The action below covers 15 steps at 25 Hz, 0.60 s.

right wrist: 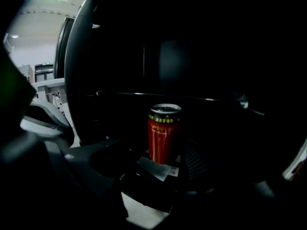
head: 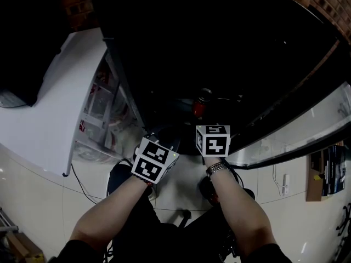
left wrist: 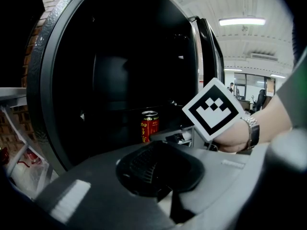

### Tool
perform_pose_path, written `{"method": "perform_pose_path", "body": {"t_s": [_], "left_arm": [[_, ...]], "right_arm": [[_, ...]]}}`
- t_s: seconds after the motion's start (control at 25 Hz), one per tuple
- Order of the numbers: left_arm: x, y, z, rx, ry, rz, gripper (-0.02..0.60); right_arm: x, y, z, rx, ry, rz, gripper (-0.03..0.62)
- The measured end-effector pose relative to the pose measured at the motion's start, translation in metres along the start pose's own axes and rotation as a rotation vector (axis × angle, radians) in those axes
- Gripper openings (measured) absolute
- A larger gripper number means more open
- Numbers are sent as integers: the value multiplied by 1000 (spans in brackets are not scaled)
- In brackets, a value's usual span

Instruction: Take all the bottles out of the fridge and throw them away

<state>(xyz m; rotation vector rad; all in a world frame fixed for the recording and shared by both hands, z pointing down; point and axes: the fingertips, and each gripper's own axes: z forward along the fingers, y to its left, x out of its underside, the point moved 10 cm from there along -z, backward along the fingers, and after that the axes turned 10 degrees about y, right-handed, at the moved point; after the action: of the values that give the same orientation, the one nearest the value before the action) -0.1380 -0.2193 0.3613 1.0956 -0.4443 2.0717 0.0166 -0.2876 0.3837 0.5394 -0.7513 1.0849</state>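
Right gripper (right wrist: 152,172): jaws wide apart, ribbed black pads. Red cylindrical metal can (right wrist: 164,135) upright between them, untouched, inside glossy black fridge (right wrist: 79,71). Left gripper (left wrist: 158,169): jaws together, empty.

1. We cannot see deep into the fridge (left wrist: 120,56): too dark.
2. The right gripper (right wrist: 151,166) hides the red can's (right wrist: 164,133) base from us.
3. We cannot read the can's print.

Red can (right wrist: 164,133), silver top, yellow band under the rim, standing upright, right in front of the right gripper (right wrist: 146,169), framed between its wide-spread jaws, neither pad pressing it.
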Motion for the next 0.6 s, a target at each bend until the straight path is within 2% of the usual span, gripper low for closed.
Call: {"method": "perform_pose_path", "body": {"t_s": [0.6], "left_arm": [[-7, 14, 22, 16, 16, -5, 4]], "right_arm": [[-17, -13, 34, 13, 14, 20, 341]]}}
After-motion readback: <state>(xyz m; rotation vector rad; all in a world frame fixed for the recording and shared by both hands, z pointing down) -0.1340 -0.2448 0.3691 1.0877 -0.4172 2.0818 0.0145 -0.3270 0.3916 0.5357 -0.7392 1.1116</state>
